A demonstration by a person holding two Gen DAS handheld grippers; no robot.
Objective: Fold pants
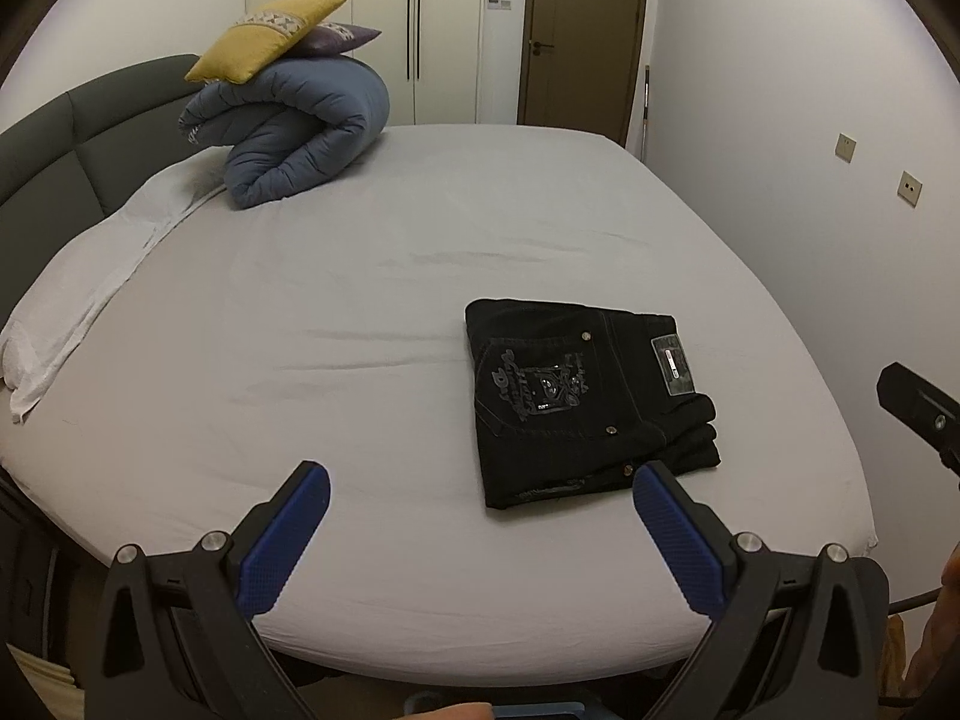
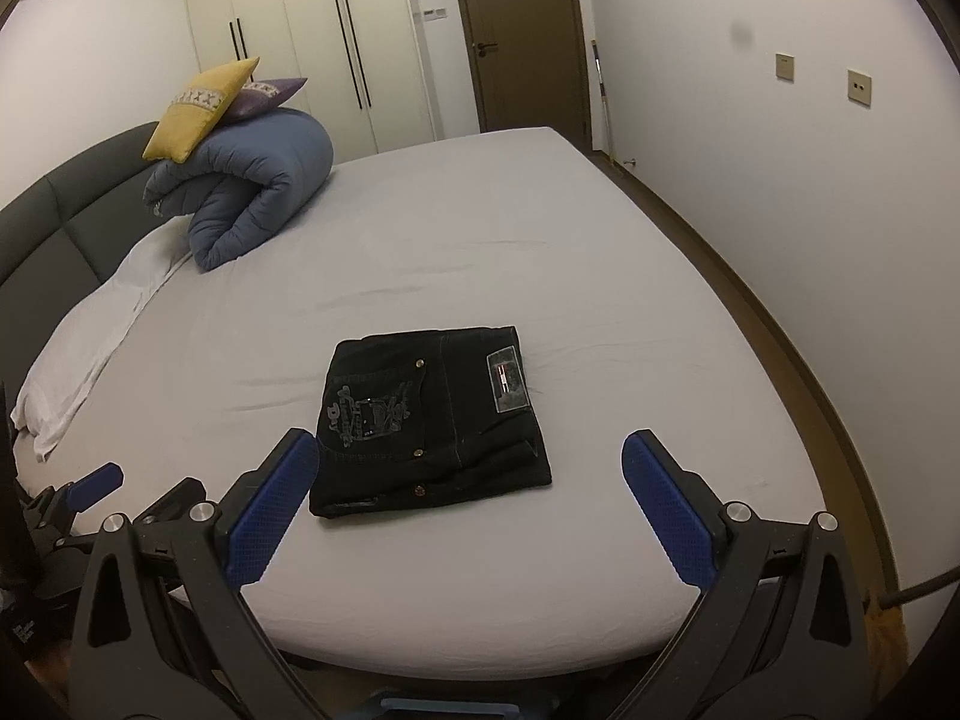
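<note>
Black pants (image 1: 585,399) (image 2: 429,420) lie folded into a compact rectangle on the grey bed sheet (image 1: 360,312) (image 2: 600,300), back pocket embroidery and waist label facing up. My left gripper (image 1: 480,492) is open above the near part of the bed, short of the pants and to their left, holding nothing. My right gripper (image 2: 471,465) is open too, its blue pads (image 2: 666,504) spread wide just in front of the pants' near edge, not touching them. The right gripper's black body (image 1: 918,414) shows at the right edge of the left wrist view.
A rolled blue duvet (image 1: 300,132) (image 2: 252,192) with a yellow cushion (image 1: 264,36) and a purple one sits at the far left by the grey headboard (image 1: 90,138). A white pillow (image 1: 90,294) lies along the left side. Wall (image 2: 780,210) and floor run along the right.
</note>
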